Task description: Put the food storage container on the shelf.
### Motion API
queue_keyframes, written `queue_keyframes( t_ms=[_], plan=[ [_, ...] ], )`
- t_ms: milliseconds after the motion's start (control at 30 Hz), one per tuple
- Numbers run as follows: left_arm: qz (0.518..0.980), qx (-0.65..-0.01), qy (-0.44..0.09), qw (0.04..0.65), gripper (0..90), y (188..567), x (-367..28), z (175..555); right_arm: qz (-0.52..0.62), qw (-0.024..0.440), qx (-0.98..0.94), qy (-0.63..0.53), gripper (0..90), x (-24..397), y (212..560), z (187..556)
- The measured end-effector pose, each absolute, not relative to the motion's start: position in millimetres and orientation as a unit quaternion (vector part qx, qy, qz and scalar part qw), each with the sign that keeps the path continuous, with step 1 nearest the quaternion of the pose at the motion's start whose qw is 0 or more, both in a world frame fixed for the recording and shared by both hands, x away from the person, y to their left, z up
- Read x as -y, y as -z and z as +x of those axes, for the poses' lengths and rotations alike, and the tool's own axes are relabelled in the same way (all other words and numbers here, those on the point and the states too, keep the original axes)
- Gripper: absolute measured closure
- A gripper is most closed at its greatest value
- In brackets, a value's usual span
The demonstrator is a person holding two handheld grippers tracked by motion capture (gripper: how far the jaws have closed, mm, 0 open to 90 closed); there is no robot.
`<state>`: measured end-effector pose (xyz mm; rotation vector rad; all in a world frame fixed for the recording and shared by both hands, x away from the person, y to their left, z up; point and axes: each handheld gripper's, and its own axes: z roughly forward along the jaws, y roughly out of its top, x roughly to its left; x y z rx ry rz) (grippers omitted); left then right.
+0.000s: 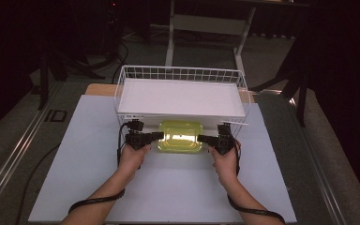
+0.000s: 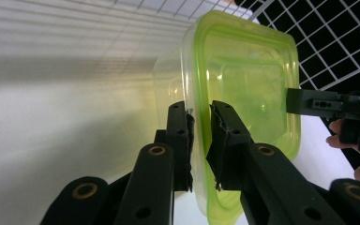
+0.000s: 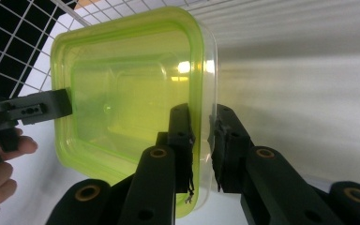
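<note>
Near the far edge of the white surface, just in front of a white wire basket carrying a flat white board, a translucent yellow-green square plastic container with a lid was held between two tools. The left hand-held gripper was clamped on the rim at one side of the container, its pads pressed against the lid's edge from both faces. The right hand-held gripper was clamped in the same way on the opposite rim.

A slip was judged the main risk: only a thin, smooth rim was pinched at each side, so an uneven pull or a tilt by either hand could have let the container twist free, or the lid peel from the tub. A knock against the basket's front wire was also possible.

No brand, label or writing could be read on the container.
</note>
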<state>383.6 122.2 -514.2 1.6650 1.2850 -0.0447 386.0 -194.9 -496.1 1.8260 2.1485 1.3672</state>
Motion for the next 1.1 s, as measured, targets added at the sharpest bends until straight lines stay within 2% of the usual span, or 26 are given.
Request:
queue_keyframes(
  t_ms=[67,133,200,267,367,433,567,667,800,900,1033,1100],
  plan=[
    [0.683,-0.533,0.026,0.498,78.1,517,-121,385,0.581,0.008,-0.686,-0.439,76.1,195,497,388],
    [0.680,-0.533,0.009,0.504,74.9,519,-118,384,0.581,0.010,-0.688,-0.435,72.6,194,498,391],
    [0.682,-0.535,-0.002,0.499,68.7,521,-116,384,0.580,0.012,-0.691,-0.432,69.9,194,499,393],
    [0.679,-0.532,-0.003,0.506,65.3,524,-117,385,0.564,0.038,-0.701,-0.433,65.1,194,502,395],
    [0.684,-0.528,-0.016,0.502,62.4,524,-117,385,0.573,0.049,-0.695,-0.432,64.5,193,501,396],
    [0.681,-0.526,-0.018,0.509,43.9,524,-117,385,0.565,0.055,-0.701,-0.431,59.0,194,500,396],
    [0.687,-0.492,-0.051,0.533,21.3,522,-119,377,0.553,0.052,-0.709,-0.434,53.5,196,497,390],
    [0.685,-0.485,-0.035,0.543,15.1,521,-120,373,0.549,0.056,-0.713,-0.433,51.7,197,496,383],
    [0.698,-0.469,-0.055,0.538,7.2,515,-123,363,0.541,0.056,-0.713,-0.443,50.6,201,493,368],
    [0.712,-0.456,-0.049,0.531,7.0,512,-126,353,0.527,0.069,-0.722,-0.442,50.9,203,489,356],
    [0.727,-0.432,-0.060,0.530,2.0,509,-130,333,0.508,0.071,-0.732,-0.448,53.3,199,485,339],
    [0.724,-0.432,-0.056,0.535,2.0,509,-133,325,0.510,0.052,-0.726,-0.458,56.4,195,487,331]
  ],
)
